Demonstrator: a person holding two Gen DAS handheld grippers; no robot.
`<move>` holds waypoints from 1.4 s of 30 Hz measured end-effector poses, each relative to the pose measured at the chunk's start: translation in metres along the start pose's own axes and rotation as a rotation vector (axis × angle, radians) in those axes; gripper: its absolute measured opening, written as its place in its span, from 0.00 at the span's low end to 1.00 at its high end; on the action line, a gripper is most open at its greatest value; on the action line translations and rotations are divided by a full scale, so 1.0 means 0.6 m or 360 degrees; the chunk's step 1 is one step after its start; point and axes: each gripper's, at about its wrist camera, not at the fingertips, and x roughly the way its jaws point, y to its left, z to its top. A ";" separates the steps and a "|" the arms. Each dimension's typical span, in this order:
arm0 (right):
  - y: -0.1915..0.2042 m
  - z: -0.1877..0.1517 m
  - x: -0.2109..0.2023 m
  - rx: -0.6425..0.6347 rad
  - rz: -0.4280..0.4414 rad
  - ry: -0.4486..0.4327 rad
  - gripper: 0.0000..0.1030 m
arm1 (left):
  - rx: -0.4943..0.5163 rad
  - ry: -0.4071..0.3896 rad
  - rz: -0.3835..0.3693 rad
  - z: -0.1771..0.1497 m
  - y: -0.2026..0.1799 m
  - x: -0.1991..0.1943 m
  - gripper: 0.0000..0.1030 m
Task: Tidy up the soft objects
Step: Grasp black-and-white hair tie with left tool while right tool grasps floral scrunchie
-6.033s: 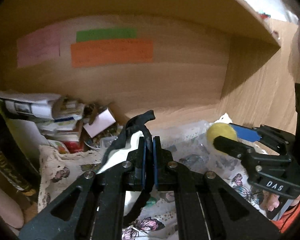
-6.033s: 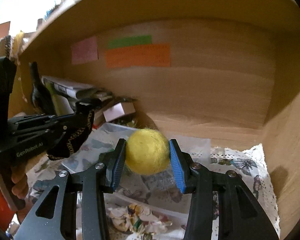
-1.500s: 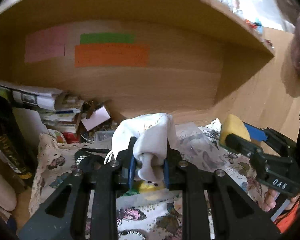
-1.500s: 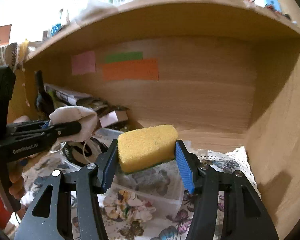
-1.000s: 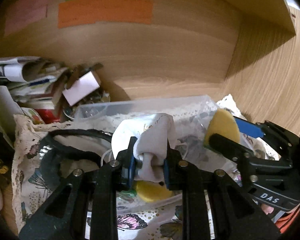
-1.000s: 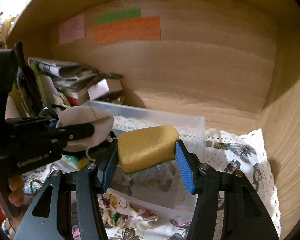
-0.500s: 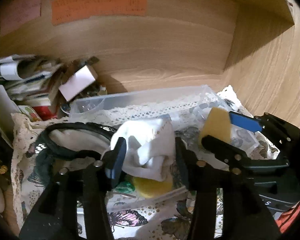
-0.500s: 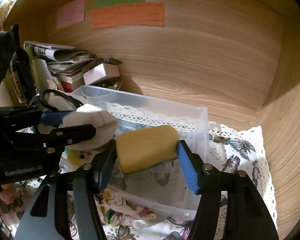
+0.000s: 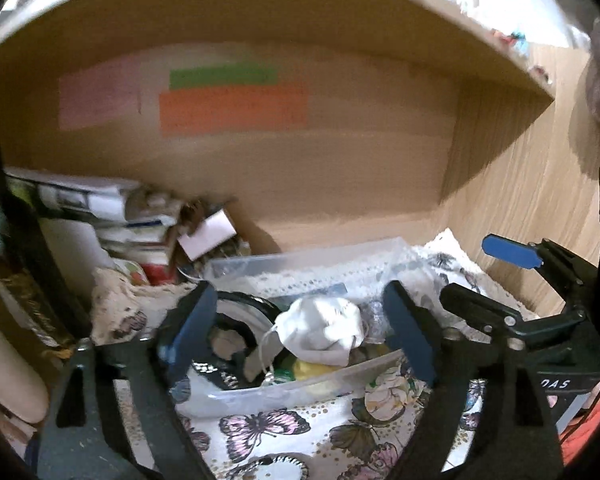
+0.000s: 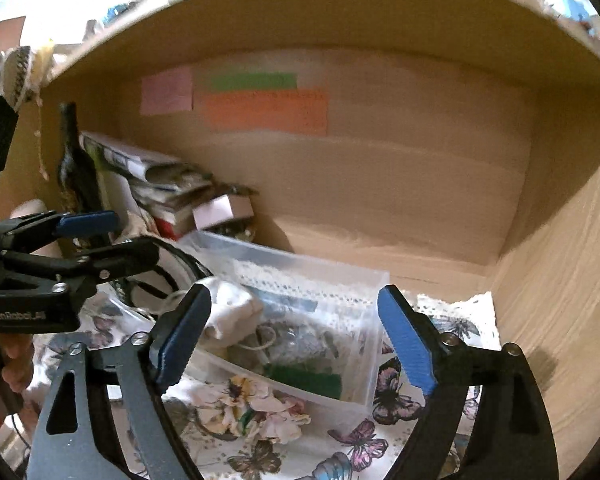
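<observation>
A clear plastic bin [image 9: 312, 258] [image 10: 300, 264] stands on a butterfly-print cloth inside a wooden shelf. In it lie a white cloth pouch [image 9: 324, 330] [image 10: 230, 310], a yellow ball [image 9: 314, 370] mostly hidden under the pouch, a black-and-white fabric piece [image 9: 236, 320] and a sponge showing its green side [image 10: 304, 380]. My left gripper [image 9: 300, 336] is open and empty above the bin's near edge. My right gripper [image 10: 292, 340] is open and empty just in front of the bin. Each gripper shows in the other's view.
A stack of papers and books [image 9: 100, 216] [image 10: 152, 184], a small white box [image 9: 208, 234] and a dark bottle [image 10: 74, 160] crowd the shelf's left side. Coloured paper labels [image 9: 232, 108] are stuck on the back wall. A wooden side wall [image 10: 572, 280] stands at right.
Both grippers opened wide and drew back. The white pouch dropped from the left gripper into the bin. The sponge left the right gripper and lies in the bin.
</observation>
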 end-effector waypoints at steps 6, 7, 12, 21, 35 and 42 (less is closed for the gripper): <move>0.011 -0.003 -0.035 0.0001 0.0045 -0.0075 0.90 | -0.0008 -0.0050 0.0025 -0.009 0.012 -0.047 1.00; 0.014 -0.006 -0.039 0.0003 0.0048 -0.0081 0.95 | -0.0005 -0.0046 0.0032 -0.012 0.014 -0.050 1.00; 0.024 -0.031 -0.040 0.0022 0.0077 -0.0061 1.00 | 0.0010 0.0055 0.0089 -0.047 0.027 -0.052 1.00; 0.013 -0.101 0.029 0.0159 0.0136 0.0227 1.00 | -0.0025 0.0330 0.0106 -0.119 0.055 -0.009 1.00; 0.010 -0.149 0.124 0.0236 0.0223 0.0603 0.88 | 0.0005 0.0604 0.0041 -0.201 0.046 0.027 1.00; 0.021 -0.154 0.116 0.0213 0.0217 0.0575 0.43 | 0.0022 0.0665 0.0038 -0.224 0.032 0.039 1.00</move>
